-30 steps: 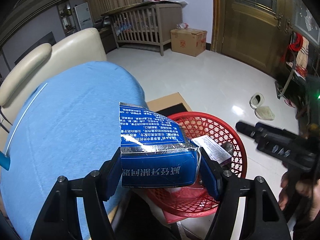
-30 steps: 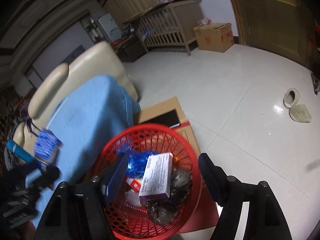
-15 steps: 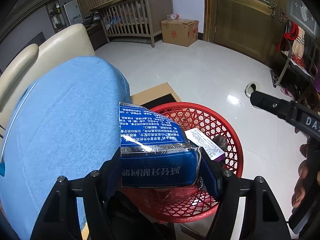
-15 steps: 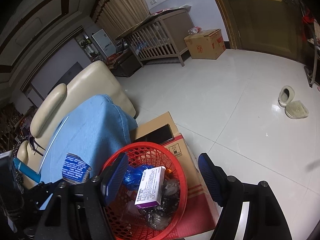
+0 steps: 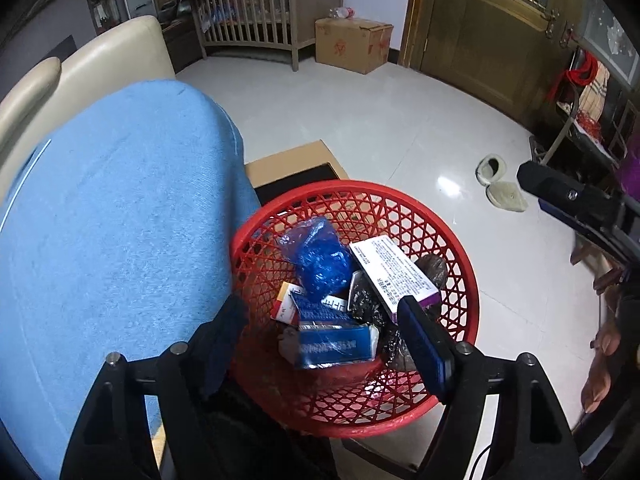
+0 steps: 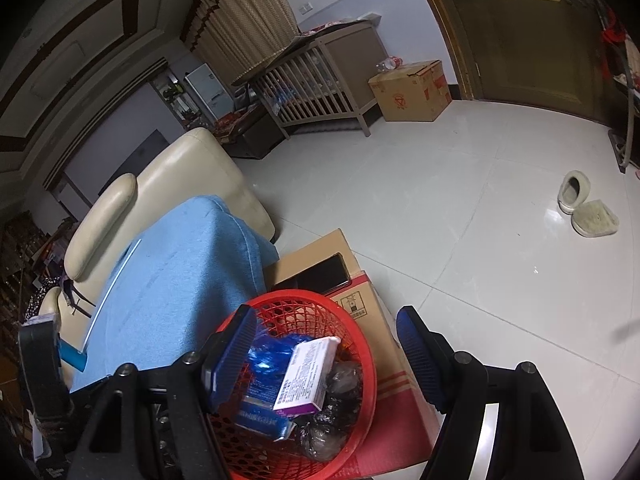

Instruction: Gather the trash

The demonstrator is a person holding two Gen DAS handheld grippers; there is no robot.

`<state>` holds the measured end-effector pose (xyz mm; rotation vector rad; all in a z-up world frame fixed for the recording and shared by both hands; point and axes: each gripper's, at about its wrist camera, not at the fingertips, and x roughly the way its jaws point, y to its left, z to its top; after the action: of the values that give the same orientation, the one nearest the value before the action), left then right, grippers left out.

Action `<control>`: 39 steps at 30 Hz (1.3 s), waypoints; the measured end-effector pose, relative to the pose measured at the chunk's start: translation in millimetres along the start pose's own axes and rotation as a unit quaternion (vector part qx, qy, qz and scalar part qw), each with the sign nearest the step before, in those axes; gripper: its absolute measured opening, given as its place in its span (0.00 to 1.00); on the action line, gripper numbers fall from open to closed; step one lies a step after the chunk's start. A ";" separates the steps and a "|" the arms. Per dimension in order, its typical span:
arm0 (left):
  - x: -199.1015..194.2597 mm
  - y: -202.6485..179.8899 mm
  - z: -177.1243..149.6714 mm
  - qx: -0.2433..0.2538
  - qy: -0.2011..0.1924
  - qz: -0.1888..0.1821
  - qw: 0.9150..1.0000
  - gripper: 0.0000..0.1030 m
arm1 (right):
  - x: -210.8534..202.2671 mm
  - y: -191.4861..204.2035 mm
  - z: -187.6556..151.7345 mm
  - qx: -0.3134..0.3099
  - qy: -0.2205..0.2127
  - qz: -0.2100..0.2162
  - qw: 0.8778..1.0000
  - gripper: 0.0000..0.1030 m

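Observation:
A red mesh basket [image 5: 460,264] holds several pieces of trash: a blue plastic bag [image 5: 320,260], a white and purple box [image 5: 392,268], dark crumpled wrappers and a blue foil-edged box [image 5: 336,346]. My left gripper [image 5: 320,308] hangs over the basket's near side with its jaws opening. Nothing is between its fingers, and the blue box lies in the basket below them. In the right wrist view my right gripper [image 6: 326,316] stands open and empty above the basket [image 6: 288,296], apart from the trash.
The basket sits on a cardboard box [image 6: 360,292] beside a cream sofa with a blue towel [image 5: 112,220] over it. Two slippers [image 6: 588,208] lie on the white tiled floor. A wooden crib [image 6: 320,88], a carton [image 6: 412,92] and a door [image 6: 532,32] are at the back.
The blue box has left my left gripper and now lies in the red basket. The left view has tipped down over the basket. The right view has tipped up, away from the basket.

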<state>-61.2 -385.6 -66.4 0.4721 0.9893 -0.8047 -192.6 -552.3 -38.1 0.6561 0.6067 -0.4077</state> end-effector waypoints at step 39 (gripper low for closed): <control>-115.7 142.0 -80.0 -0.138 -0.146 0.077 0.977 0.90 | 4.4 143.6 -92.5 -0.171 0.078 -0.073 0.979 0.87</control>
<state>-29.9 -198.2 -4.3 0.1815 0.7653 -0.5661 -149.4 -387.0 -35.9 0.3159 0.8549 -0.3790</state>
